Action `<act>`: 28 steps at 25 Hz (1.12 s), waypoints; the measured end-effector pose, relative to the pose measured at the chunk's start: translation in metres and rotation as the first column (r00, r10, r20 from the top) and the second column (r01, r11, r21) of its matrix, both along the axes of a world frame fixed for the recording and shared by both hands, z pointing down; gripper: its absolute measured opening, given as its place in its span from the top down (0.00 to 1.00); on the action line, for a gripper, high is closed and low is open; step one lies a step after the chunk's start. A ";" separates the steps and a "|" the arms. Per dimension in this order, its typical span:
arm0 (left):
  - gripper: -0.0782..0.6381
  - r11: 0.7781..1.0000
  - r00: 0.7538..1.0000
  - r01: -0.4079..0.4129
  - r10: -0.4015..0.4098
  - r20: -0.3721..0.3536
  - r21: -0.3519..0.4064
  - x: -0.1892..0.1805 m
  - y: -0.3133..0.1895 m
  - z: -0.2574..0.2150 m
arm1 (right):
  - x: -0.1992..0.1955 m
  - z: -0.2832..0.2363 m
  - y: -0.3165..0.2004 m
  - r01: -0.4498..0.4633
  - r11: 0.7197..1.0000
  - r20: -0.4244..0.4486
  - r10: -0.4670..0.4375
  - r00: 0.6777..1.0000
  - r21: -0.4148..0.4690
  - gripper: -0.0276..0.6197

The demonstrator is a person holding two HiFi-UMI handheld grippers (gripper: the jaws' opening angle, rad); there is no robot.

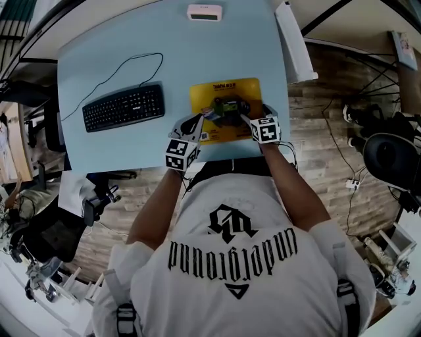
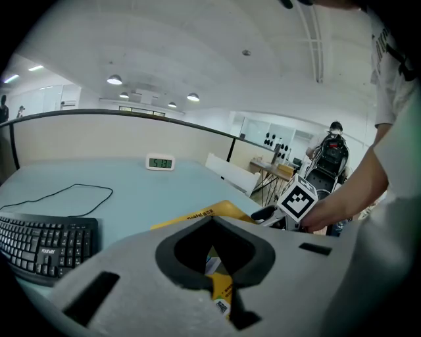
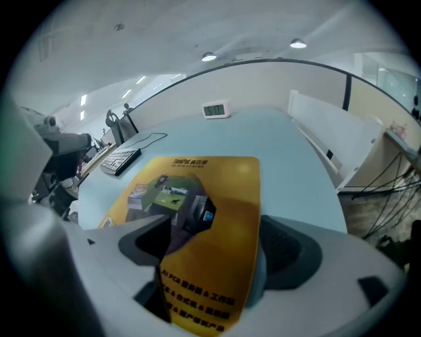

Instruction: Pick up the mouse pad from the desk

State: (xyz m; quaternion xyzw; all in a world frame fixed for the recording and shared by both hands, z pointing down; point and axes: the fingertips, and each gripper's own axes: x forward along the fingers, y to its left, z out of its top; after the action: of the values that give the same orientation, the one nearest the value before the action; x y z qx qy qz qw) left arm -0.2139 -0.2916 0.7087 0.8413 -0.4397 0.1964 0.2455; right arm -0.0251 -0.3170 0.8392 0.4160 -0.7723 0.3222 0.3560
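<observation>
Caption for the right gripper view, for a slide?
Yellow mouse pad between the right gripper's open fingers, on the blue desk.

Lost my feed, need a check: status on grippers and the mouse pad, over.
Left gripper shut on near left edge of mouse pad. Right gripper open, pad's right edge between its jaws. Keyboard well aside, nothing in the way.

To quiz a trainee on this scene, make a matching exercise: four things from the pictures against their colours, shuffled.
Things:
1. mouse pad
2. keyboard
3. clock
4. desk

Colours:
a. light blue
b. black
c. yellow
d. white

Pairs: 1-c, 2-b, 3-d, 4-a
</observation>
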 end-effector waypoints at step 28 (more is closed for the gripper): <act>0.88 1.000 1.000 0.023 -0.023 -0.002 0.012 -0.024 0.032 -0.010 | -0.050 -0.006 0.020 0.188 0.982 -0.061 -0.187 0.980 0.008 0.90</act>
State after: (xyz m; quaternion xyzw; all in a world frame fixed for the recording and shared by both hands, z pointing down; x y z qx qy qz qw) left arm -0.2382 -0.2594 0.6989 0.8379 -0.4502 0.1900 0.2432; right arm -0.0754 -0.2975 0.8333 0.3532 -0.7993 0.2692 0.4050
